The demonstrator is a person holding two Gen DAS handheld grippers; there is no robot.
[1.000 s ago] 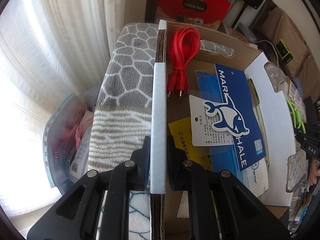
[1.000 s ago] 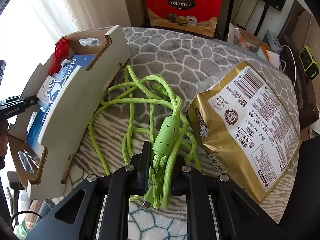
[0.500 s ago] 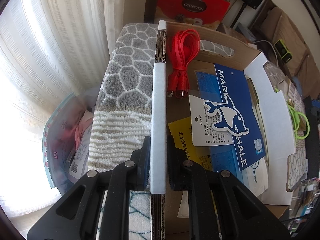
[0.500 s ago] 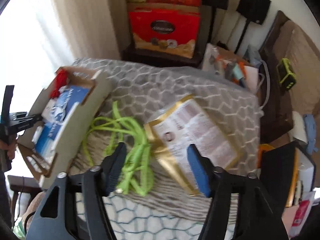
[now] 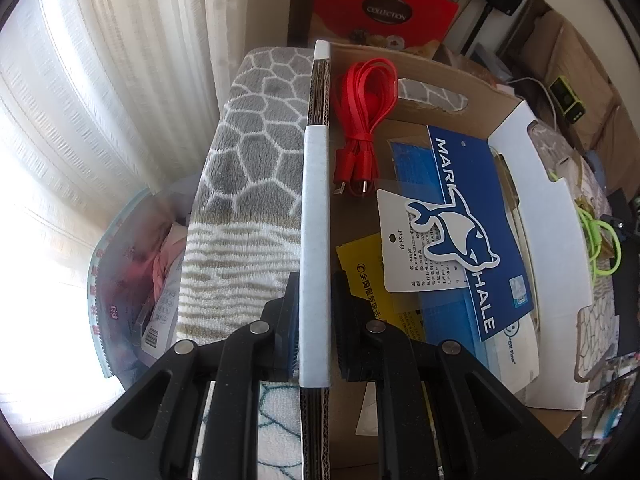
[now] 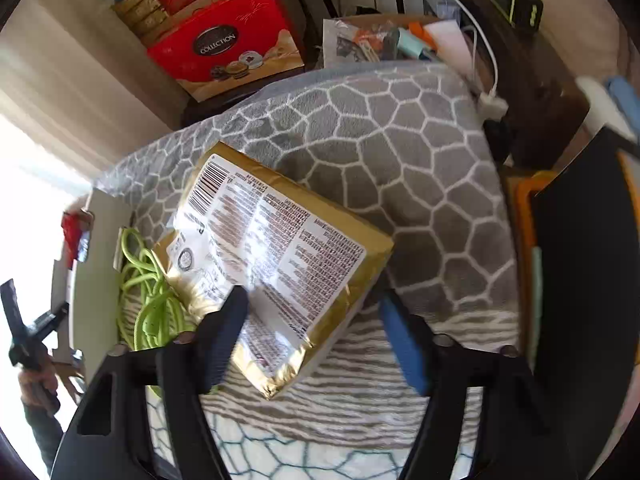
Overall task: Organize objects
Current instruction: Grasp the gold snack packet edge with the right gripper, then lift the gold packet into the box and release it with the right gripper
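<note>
Two views cover this moment. From the left wrist, the left gripper [image 5: 314, 312] is clamped on the white-edged side wall of the cardboard box [image 5: 536, 208], which sits on the grey patterned blanket [image 5: 256, 128]. Inside the box lie a coiled red cable [image 5: 364, 104], a blue whale-print package [image 5: 472, 232] with a white tag, and a yellow leaflet [image 5: 360, 264] under it. Those items look already sorted. Beyond the far wall of the box a bit of the green cable [image 5: 600, 240] shows, outside it.

From the right wrist, the right gripper [image 6: 312, 320] hangs over the near end of the gold foil pouch [image 6: 280, 248], which lies label-up on the blanket. Its jaws are closing, one finger over the pouch and the other over the blanket just off its edge; the pads do not yet press on it. The green cable lies in a loose heap between the pouch and the box wall, partly under the pouch's corner. At the far left the person's hand [image 6: 36, 384] holds the other tool.

By my reading, roughly half is done: the pouch and the green cable remain to go into the box.
</note>
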